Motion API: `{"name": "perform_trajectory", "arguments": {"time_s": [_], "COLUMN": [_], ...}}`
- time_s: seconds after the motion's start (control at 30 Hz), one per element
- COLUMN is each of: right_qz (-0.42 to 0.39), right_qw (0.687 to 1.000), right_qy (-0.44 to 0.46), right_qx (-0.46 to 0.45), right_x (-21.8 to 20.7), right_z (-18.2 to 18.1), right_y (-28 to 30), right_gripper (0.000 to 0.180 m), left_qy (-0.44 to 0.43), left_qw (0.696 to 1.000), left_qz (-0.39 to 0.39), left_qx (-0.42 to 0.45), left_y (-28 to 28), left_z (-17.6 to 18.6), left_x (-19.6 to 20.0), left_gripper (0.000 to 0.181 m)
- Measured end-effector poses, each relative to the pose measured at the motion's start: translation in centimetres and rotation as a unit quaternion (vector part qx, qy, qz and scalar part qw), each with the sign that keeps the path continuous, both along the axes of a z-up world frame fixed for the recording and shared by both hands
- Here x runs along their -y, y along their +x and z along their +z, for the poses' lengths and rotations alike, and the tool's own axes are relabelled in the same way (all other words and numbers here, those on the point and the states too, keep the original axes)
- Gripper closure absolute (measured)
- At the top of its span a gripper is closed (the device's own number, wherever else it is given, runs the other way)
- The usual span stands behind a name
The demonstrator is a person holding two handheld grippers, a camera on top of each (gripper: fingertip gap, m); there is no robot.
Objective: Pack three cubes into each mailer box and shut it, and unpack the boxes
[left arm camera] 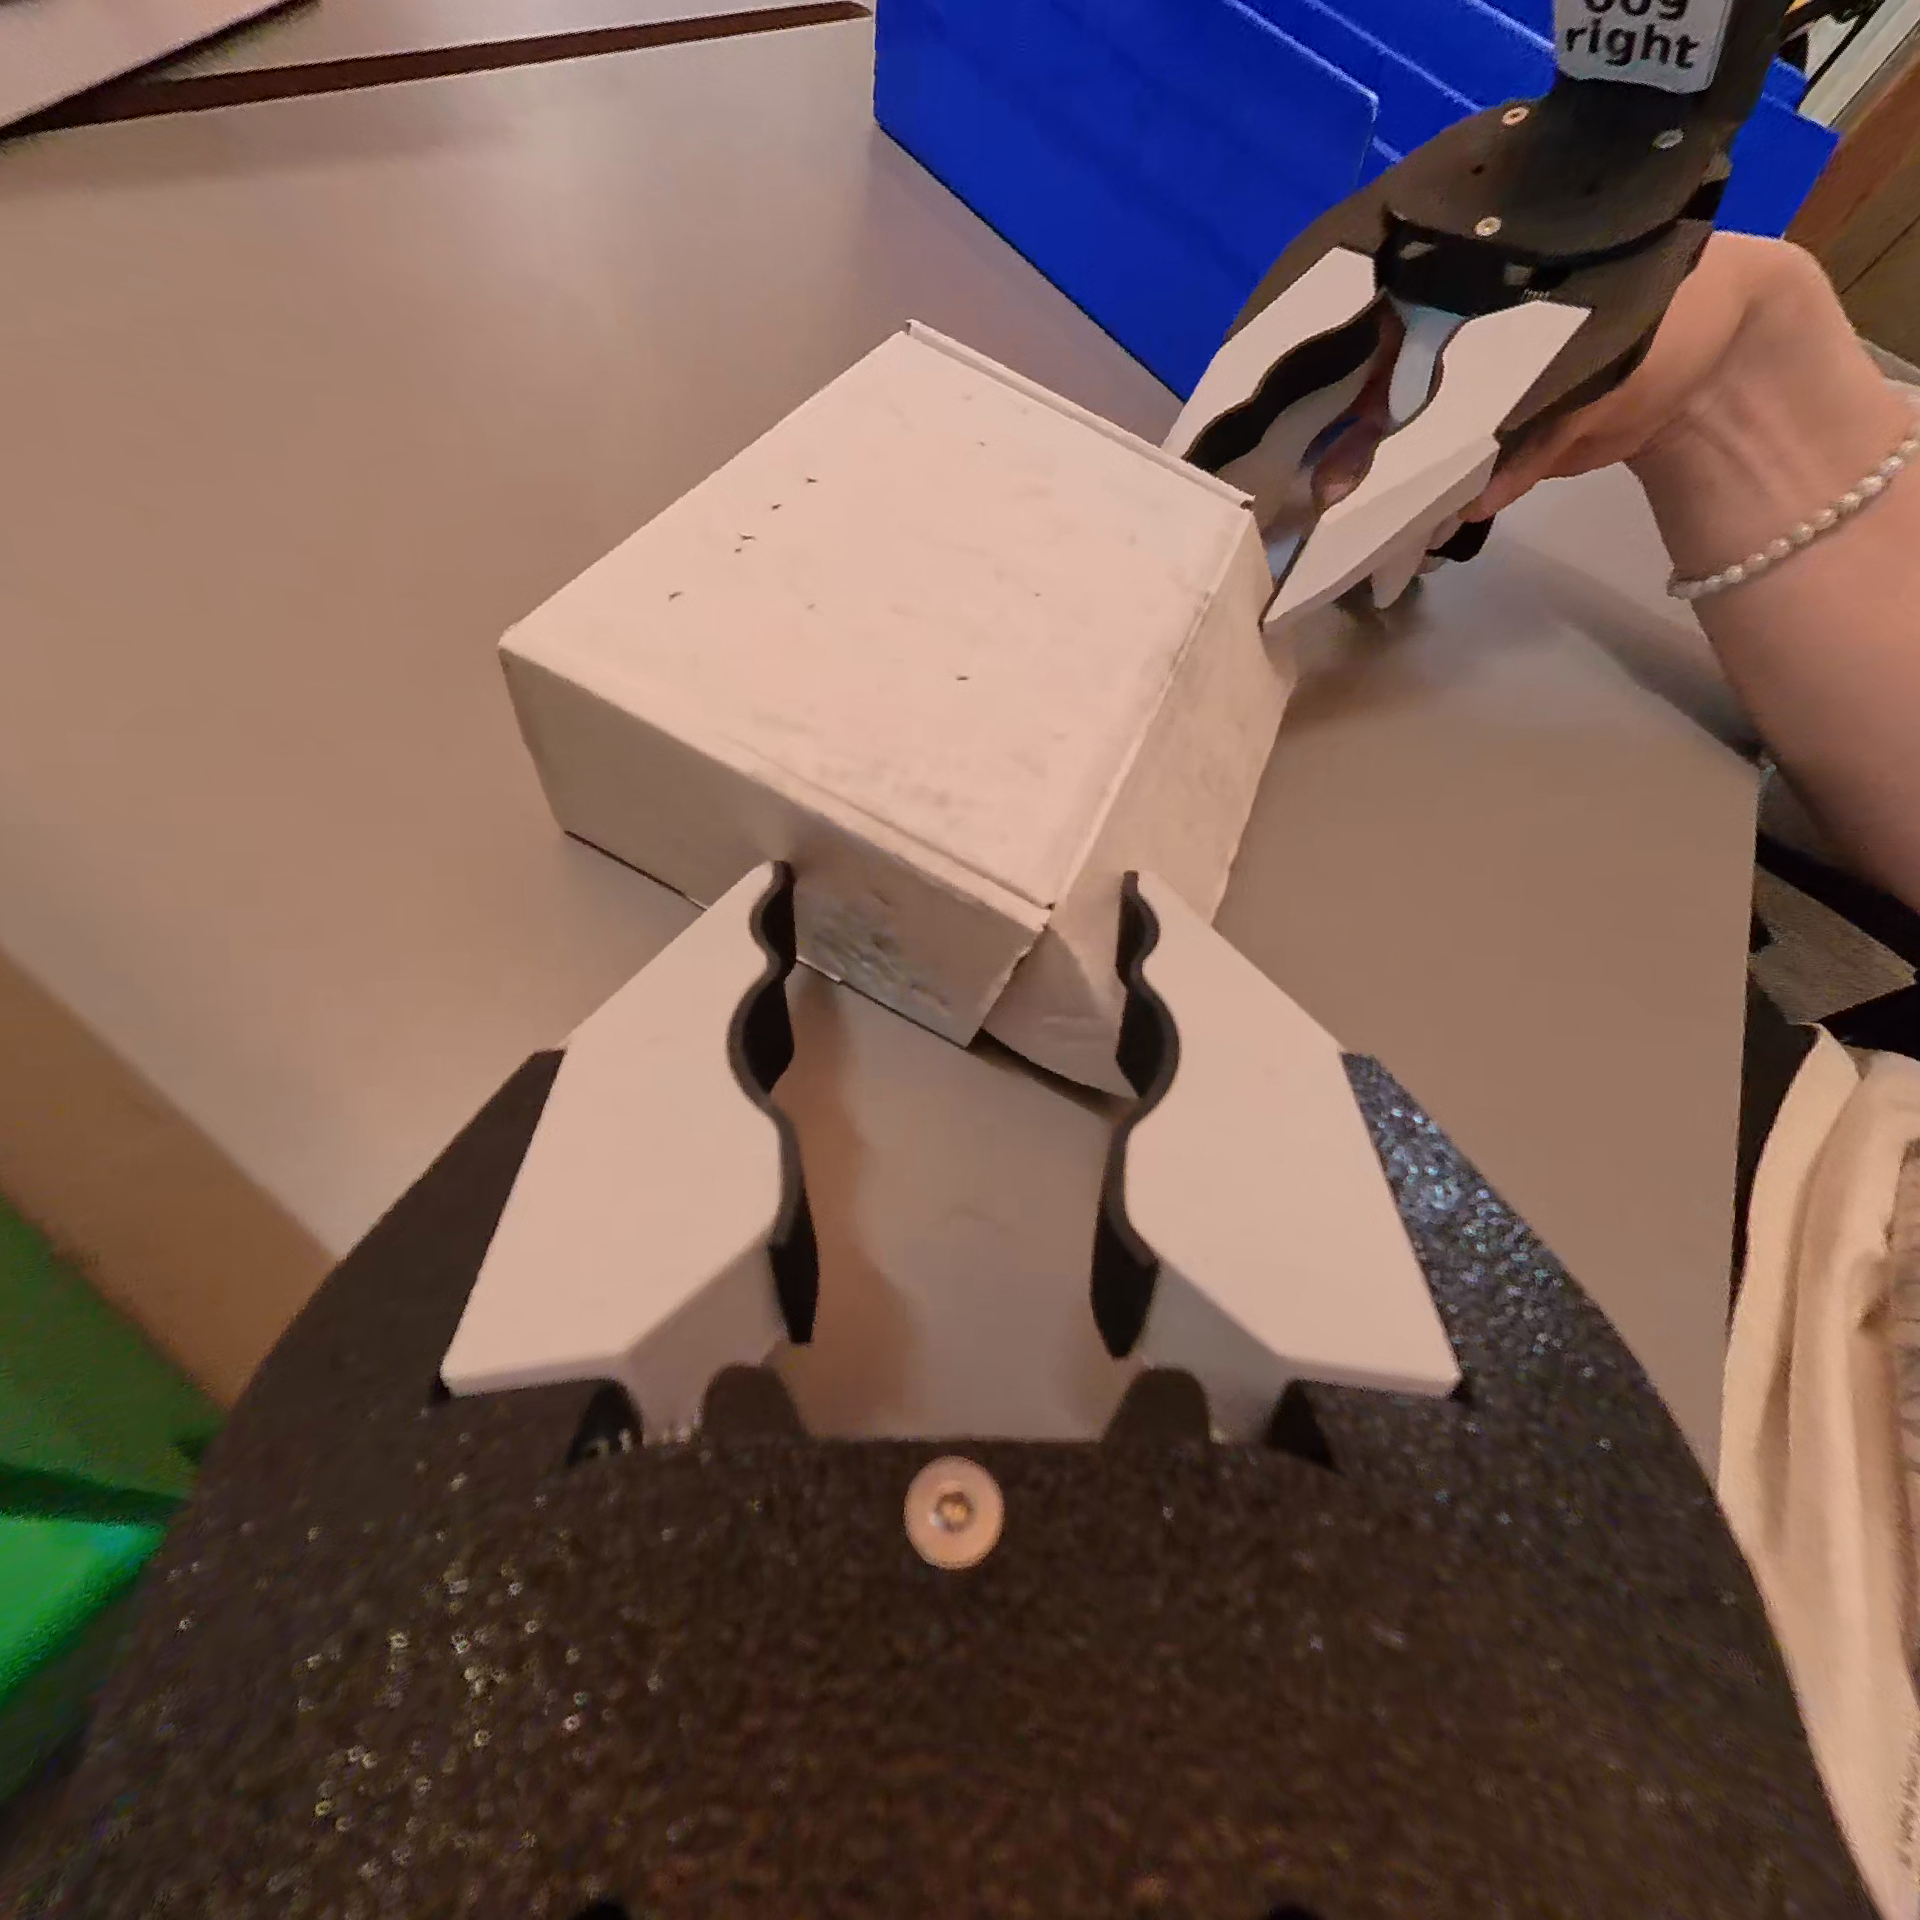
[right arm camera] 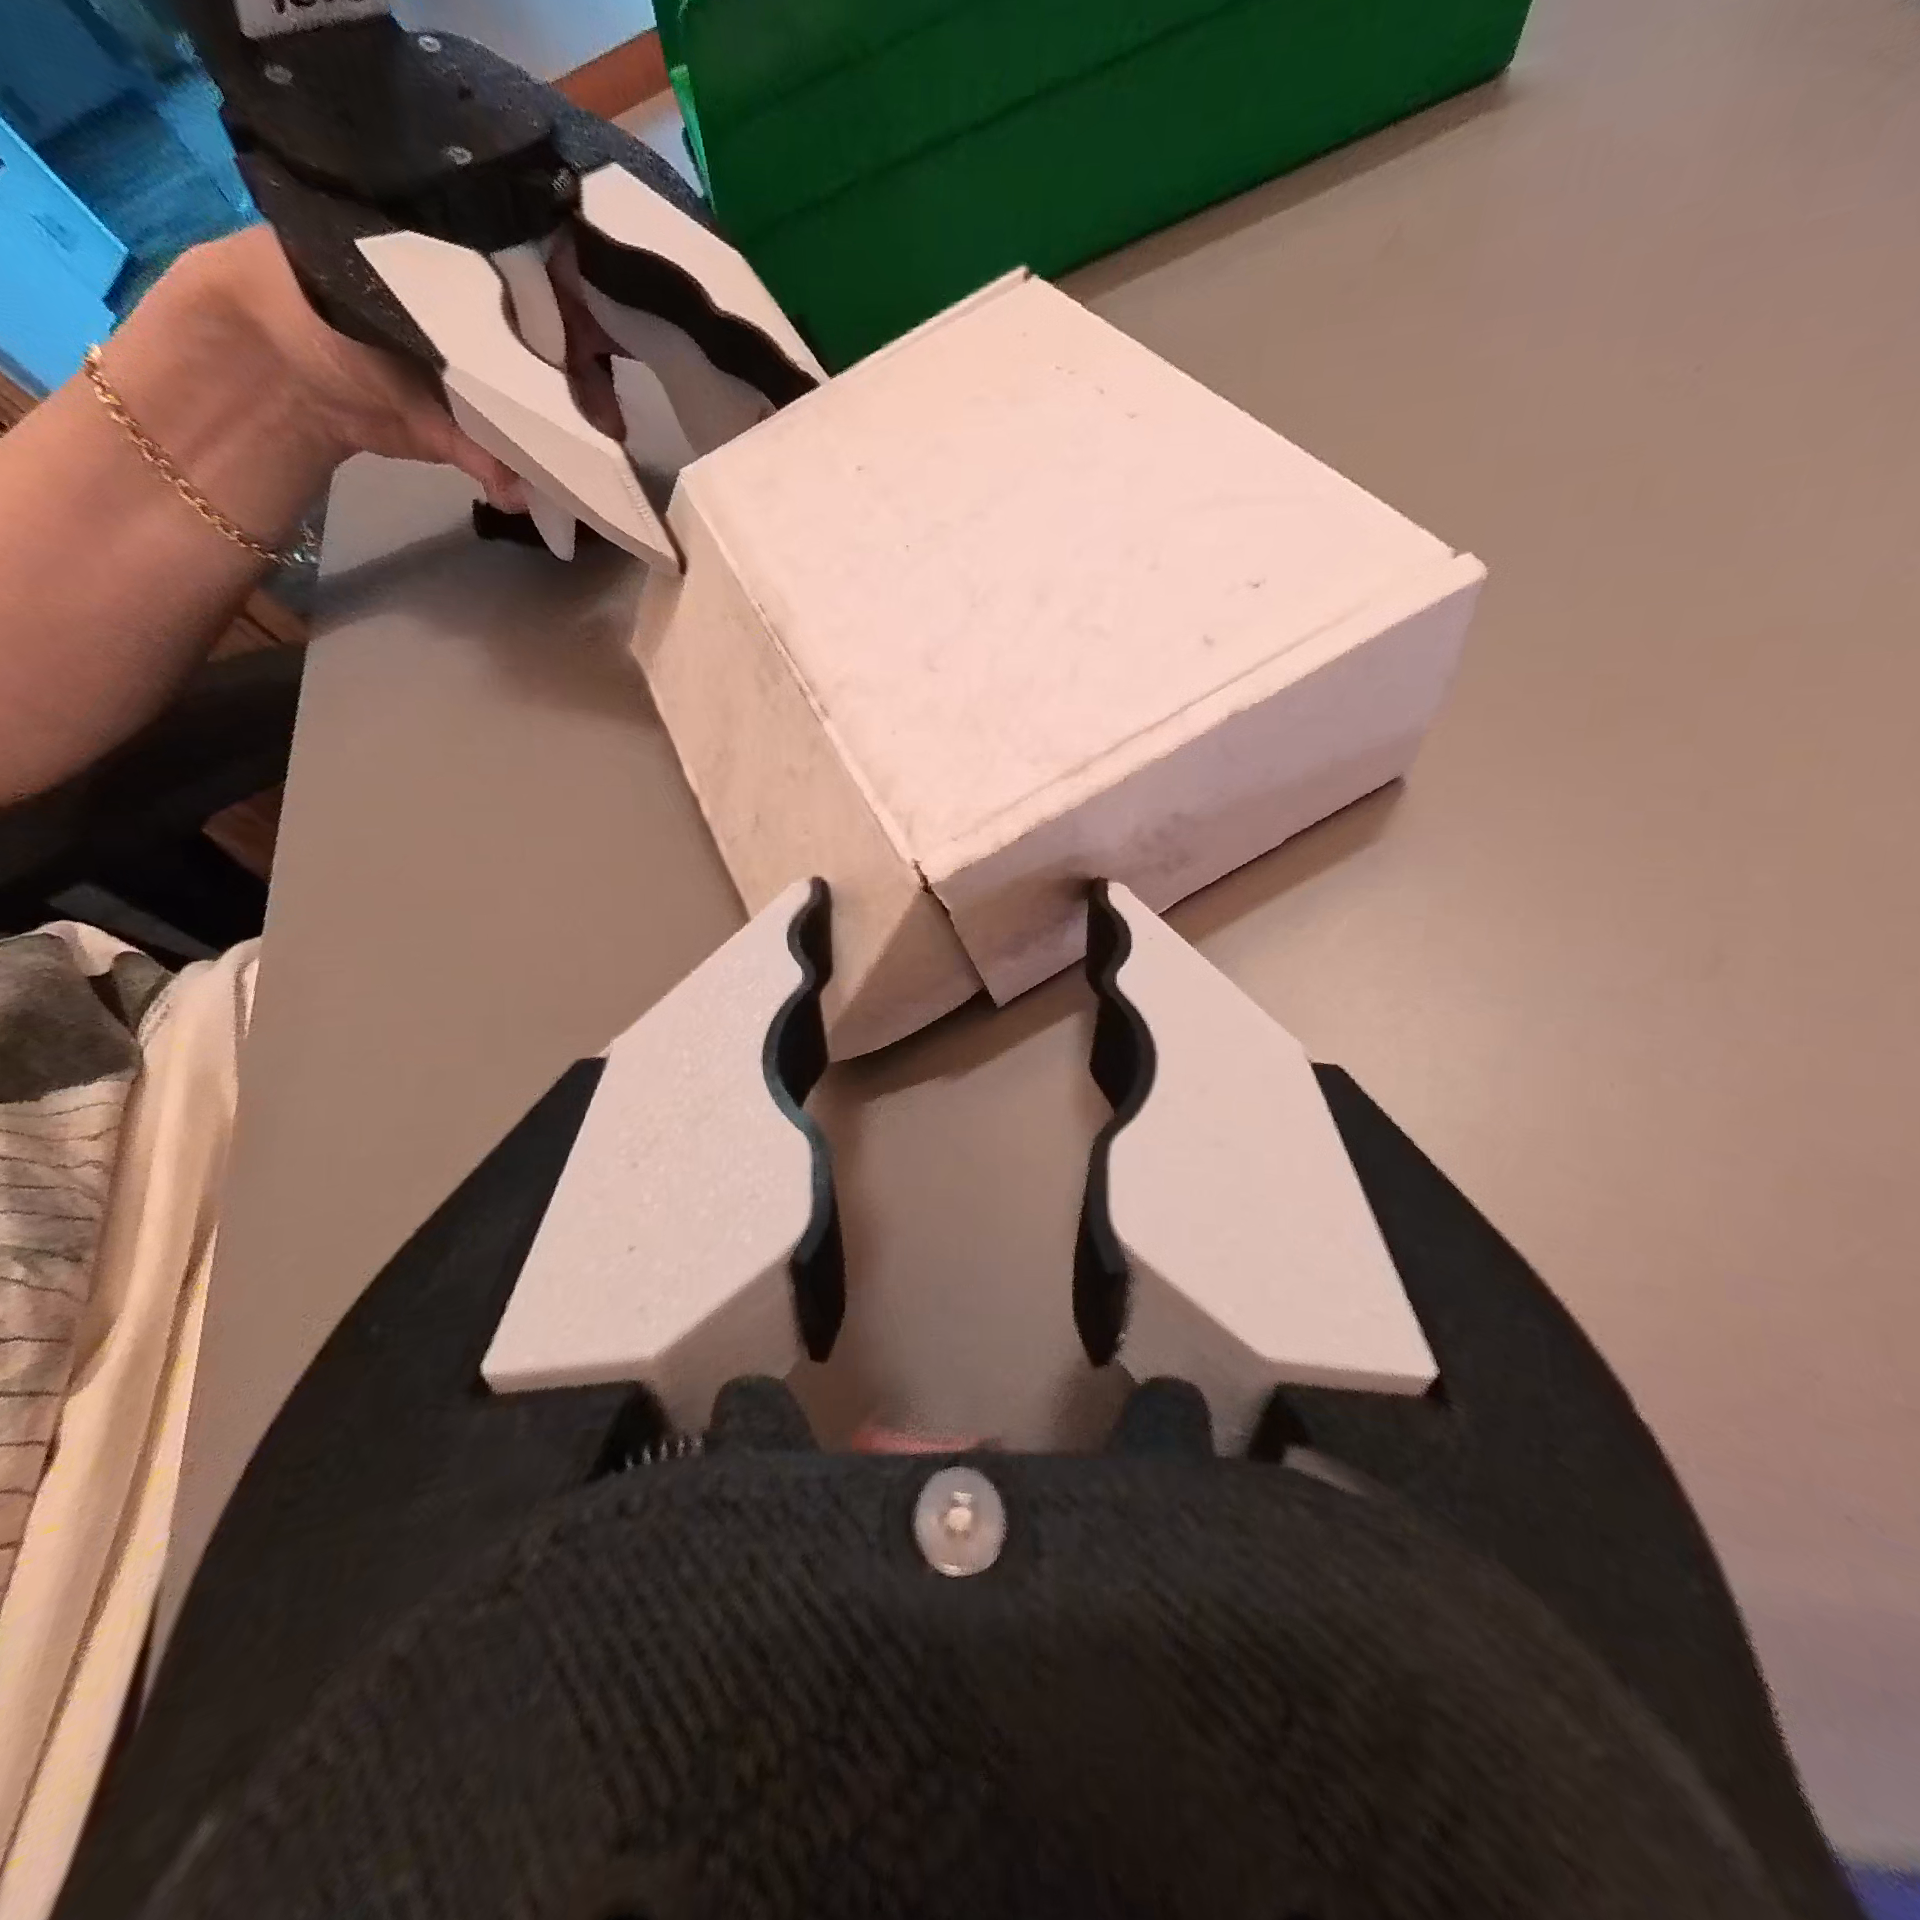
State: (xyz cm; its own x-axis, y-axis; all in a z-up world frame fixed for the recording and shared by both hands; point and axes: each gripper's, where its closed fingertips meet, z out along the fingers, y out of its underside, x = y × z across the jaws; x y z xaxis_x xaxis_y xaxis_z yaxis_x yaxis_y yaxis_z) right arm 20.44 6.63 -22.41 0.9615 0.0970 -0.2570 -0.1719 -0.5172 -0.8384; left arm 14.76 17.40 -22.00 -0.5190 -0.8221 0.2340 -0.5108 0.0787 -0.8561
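A white mailer box (left arm camera: 883, 644) lies closed on the grey-brown table (left arm camera: 312, 520), and no cubes show. My left gripper (left arm camera: 954, 894) is open, with one near corner of the box between its fingertips. My right gripper (right arm camera: 958, 904) is open too, with the other near corner of the box (right arm camera: 1039, 582) between its fingertips. In the left wrist view the right gripper (left arm camera: 1236, 530) appears at the far right corner. In the right wrist view the left gripper (right arm camera: 738, 473) appears at the far left corner. Neither is closed on the cardboard.
A blue bin (left arm camera: 1122, 156) stands behind the box on the right side and a green bin (right arm camera: 1039, 135) on the left side. Flat cardboard (left arm camera: 104, 52) lies at the far end. The table edge (right arm camera: 281, 831) and the person's clothing are close by.
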Motion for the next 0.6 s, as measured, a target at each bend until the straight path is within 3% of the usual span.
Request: {"name": "perform_trajectory", "arguments": {"time_s": [0.23, 0.3, 0.37, 0.6], "right_qz": [-0.013, 0.005, 0.021, 0.056], "right_qw": [1.0, 1.0, 0.999, 0.991], "right_qy": [-0.003, -0.003, -0.006, -0.063], "right_qx": [0.026, 0.028, 0.035, 0.106], "right_x": [-0.1, 0.1, 0.5, 1.1], "right_z": [-0.1, -0.2, -0.3, -2.4], "right_y": [0.2, -0.3, -0.9, -0.4], "right_gripper": [0.134, 0.116, 0.106, 0.126], "left_qy": [0.026, 0.013, 0.017, 0.098], "left_qw": [1.0, 0.999, 0.998, 0.992], "left_qz": [0.002, -0.035, -0.054, -0.082], "left_qx": [0.009, 0.008, 0.005, -0.013], "left_y": [0.0, -0.7, -1.3, -1.3], "left_z": [-0.1, 0.0, -0.2, -2.1], "left_x": [0.0, 0.7, 0.8, 0.9], "left_gripper": [0.121, 0.107, 0.113, 0.115]}}
